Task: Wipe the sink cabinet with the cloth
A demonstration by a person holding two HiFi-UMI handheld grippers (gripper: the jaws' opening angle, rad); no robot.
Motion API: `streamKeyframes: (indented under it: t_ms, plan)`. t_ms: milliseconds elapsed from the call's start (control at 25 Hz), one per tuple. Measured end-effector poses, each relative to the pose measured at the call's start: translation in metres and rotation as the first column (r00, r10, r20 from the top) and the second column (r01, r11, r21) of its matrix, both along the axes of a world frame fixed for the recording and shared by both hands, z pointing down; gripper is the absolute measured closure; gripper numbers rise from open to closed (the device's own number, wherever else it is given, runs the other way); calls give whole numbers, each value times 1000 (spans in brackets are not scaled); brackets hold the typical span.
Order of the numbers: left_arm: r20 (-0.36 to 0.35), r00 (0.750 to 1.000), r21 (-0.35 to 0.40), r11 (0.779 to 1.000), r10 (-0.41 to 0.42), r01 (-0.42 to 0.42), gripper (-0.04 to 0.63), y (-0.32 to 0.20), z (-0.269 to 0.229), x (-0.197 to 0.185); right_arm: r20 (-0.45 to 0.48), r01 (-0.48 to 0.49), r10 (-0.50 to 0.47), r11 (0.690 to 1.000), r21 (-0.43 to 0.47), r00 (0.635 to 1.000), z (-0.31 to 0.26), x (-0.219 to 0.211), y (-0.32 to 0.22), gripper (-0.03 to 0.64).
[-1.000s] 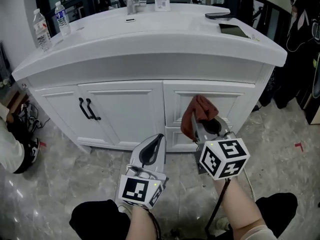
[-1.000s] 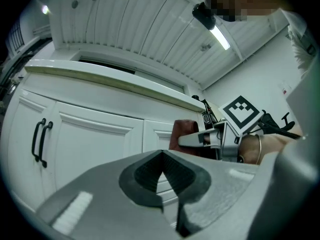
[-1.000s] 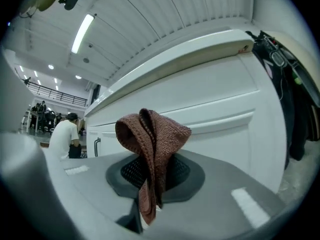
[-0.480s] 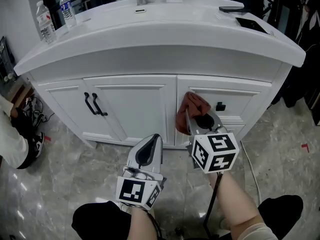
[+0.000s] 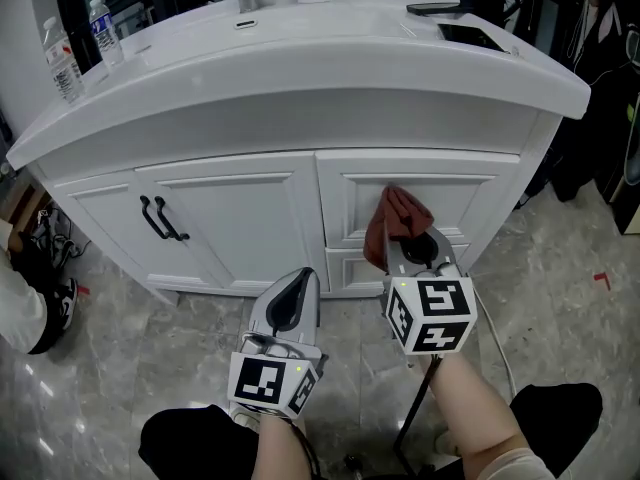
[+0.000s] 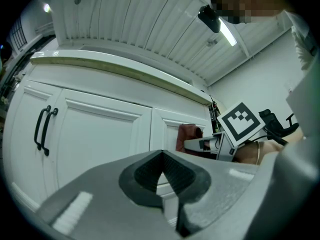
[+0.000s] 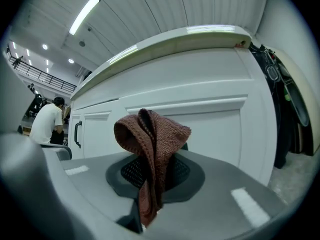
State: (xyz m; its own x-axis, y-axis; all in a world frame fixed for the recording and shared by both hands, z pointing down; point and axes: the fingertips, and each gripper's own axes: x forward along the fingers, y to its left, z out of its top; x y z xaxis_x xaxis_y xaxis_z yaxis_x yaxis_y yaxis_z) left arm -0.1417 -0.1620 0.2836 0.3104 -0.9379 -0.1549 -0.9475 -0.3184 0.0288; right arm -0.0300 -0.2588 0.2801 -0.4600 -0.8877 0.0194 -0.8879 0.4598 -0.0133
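Cabinet first: we see the white sink cabinet point(image 5: 230, 218) filling most of the head view, above a grey marble floor point(image 5: 120, 368). Our left gripper point(image 5: 305, 280) hangs low before the middle doors, its jaws pressed together with nothing between them. Our right gripper point(image 5: 418, 258), just beside it, clamps the reddish-brown cloth point(image 5: 395, 218). The cloth stands bunched before the upper right panel; we cannot tell whether it touches. Two water bottles point(image 5: 62, 60) stand on the countertop's left edge. Black handles point(image 5: 160, 220) sit on the left doors.
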Motion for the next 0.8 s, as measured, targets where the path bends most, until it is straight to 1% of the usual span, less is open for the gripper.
streamKeyframes:
  t_ms: [120,240,400,640,800]
  plan:
    - [5,1000,3,1000,17,-17,595,-3,0,9,25,-44,43,998,34,999,-5,21,6,538]
    - [17,1000,-13,1000,25,-24,595,-7,7,18,22,-74,72,996,53,997,-6,34,7,538]
    - [21,999,-7,999,41,-41,595,-10,7,29,65,-149,145,988,51,987,-10,60,2,538]
    - [27,997,-32,997,66,-65,595,-15,14,40,39,-148,148,989,-5,988,1,71,-18,538]
    - [42,997,-37,997,64,-62,595,-19,15,42,26,-141,142,990,-10,990,4,82,-23,538]
